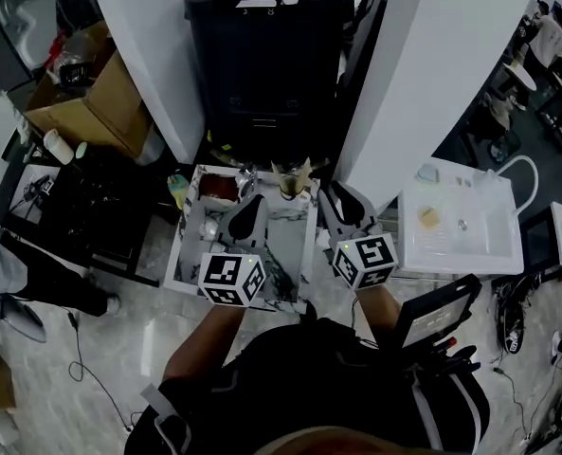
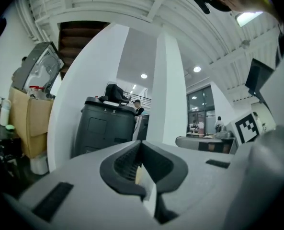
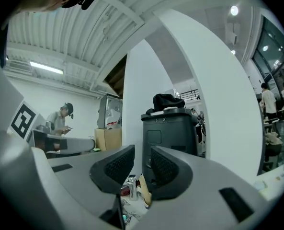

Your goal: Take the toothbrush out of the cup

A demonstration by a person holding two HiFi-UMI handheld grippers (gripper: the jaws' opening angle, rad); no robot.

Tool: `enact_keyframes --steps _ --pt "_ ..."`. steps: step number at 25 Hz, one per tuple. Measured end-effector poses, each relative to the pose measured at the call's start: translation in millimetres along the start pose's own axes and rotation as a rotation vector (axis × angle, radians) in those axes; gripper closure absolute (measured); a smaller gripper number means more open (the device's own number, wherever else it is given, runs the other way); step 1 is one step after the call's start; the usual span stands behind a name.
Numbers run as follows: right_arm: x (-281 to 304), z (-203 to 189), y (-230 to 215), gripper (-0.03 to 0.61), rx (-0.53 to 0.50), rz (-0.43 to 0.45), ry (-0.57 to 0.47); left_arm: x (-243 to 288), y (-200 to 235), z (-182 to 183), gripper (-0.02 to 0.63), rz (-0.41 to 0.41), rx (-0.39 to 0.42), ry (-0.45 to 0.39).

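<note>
Head view: left gripper (image 1: 251,207) jaws together, right gripper (image 1: 345,205) jaws apart and empty; tan cup (image 1: 290,185) at eleven o'clock from it.

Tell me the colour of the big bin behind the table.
The bin is black, clearest in the head view.

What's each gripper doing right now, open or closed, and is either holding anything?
Left gripper: closed, nothing visibly held.
Right gripper: open, nothing between its jaws.
</note>
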State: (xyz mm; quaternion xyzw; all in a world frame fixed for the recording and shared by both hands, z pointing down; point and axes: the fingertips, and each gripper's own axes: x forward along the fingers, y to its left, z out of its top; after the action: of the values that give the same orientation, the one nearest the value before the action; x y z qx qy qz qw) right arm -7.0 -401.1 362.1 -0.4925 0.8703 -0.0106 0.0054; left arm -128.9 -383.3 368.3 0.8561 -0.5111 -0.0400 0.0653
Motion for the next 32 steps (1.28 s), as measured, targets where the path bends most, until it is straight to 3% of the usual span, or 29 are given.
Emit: enact_keyframes --steps 9,15,22,32 --pt "43 -42 -46 0.435 0.053 0.076 0.065 47 12 -40 0.604 0.125 -0.028 0.063" --pt "70 -70 -64 0.423 0.053 0.110 0.104 66 24 -58 0.528 0.174 -0.052 0.073" --pt "97 -111 -73 0.408 0.052 0.151 0.162 83 38 -96 0.522 0.233 -0.059 0.141" --pt "131 -166 -79 0.405 0.042 0.173 0.220 99 40 -142 0.536 0.259 -0.087 0.219"
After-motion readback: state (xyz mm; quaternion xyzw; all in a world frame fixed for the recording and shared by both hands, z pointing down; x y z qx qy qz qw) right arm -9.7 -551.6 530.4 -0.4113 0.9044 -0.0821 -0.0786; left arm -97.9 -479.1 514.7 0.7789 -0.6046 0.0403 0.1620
